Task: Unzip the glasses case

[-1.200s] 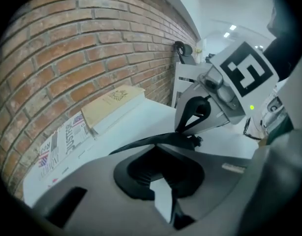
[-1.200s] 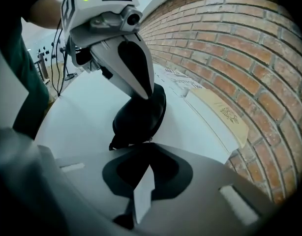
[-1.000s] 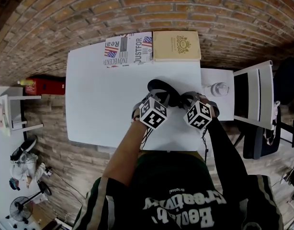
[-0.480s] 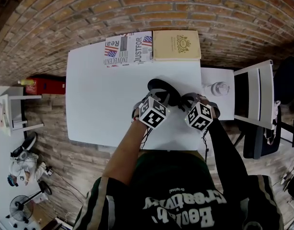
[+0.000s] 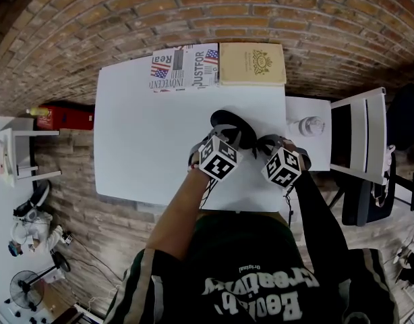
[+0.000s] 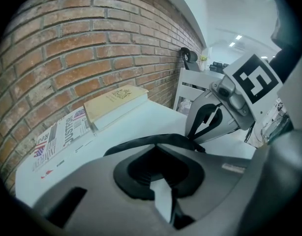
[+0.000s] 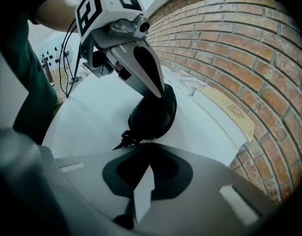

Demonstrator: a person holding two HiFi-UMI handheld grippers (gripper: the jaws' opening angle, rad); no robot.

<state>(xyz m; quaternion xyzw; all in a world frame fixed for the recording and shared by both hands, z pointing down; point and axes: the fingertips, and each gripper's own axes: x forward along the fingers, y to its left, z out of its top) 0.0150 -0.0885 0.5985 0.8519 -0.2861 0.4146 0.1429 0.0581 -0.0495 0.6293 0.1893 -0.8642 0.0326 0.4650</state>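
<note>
A black glasses case [image 5: 227, 121] lies on the white table [image 5: 146, 133], right of its middle. My left gripper [image 5: 224, 139] comes down on the case's top edge; in the right gripper view its grey fingers [image 7: 150, 75] meet in a point on the case [image 7: 153, 113], shut on it. My right gripper [image 5: 262, 144] stands just to the right, shut, tips at the case's near end, where the zipper pull [image 7: 152, 141] and a black pointed tab [image 7: 120, 144] show. In the left gripper view the right gripper [image 6: 197, 142] touches the end of the case [image 6: 151, 141].
A newspaper [image 5: 183, 67] and a tan book [image 5: 253, 63] lie side by side at the table's far edge, against the brick wall. A small white stand with a clear bottle [image 5: 308, 125] and a white chair [image 5: 359, 133] are to the right.
</note>
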